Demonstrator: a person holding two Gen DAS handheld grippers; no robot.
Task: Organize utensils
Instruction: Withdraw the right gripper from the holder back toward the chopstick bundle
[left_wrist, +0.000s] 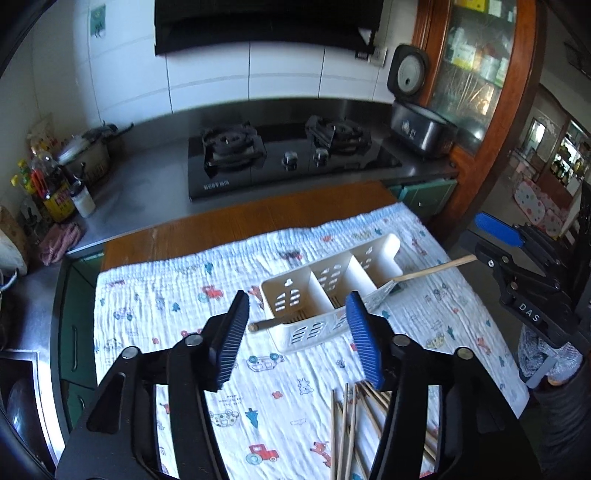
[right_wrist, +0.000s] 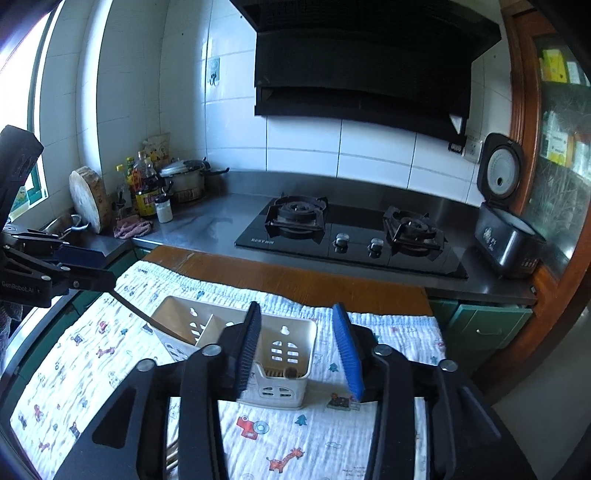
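A white three-compartment caddy (left_wrist: 310, 334) (right_wrist: 280, 391) stands on a printed cloth (left_wrist: 166, 306). My left gripper (left_wrist: 297, 297) is open just short of the caddy's near end, with nothing pressed between its pads. A dark utensil handle (left_wrist: 258, 326) (right_wrist: 131, 306) pokes out of that end toward it. A metal spatula (left_wrist: 376, 295) rests at the caddy's far end. Its wooden handle (left_wrist: 436, 271) reaches toward my right gripper (left_wrist: 480, 240) (right_wrist: 296, 306), which is open and holds nothing. Several loose chopsticks (left_wrist: 347, 417) lie on the cloth under the left gripper. The left gripper (right_wrist: 107, 266) also shows at the left edge of the right wrist view.
The cloth covers a wooden table (left_wrist: 221, 225) that butts against a steel counter with a black gas hob (left_wrist: 288, 158). An open rice cooker (left_wrist: 421, 133) stands at the right, and bottles (left_wrist: 51, 184) and a pot at the left. A person's sleeve (left_wrist: 546, 354) is behind the right gripper.
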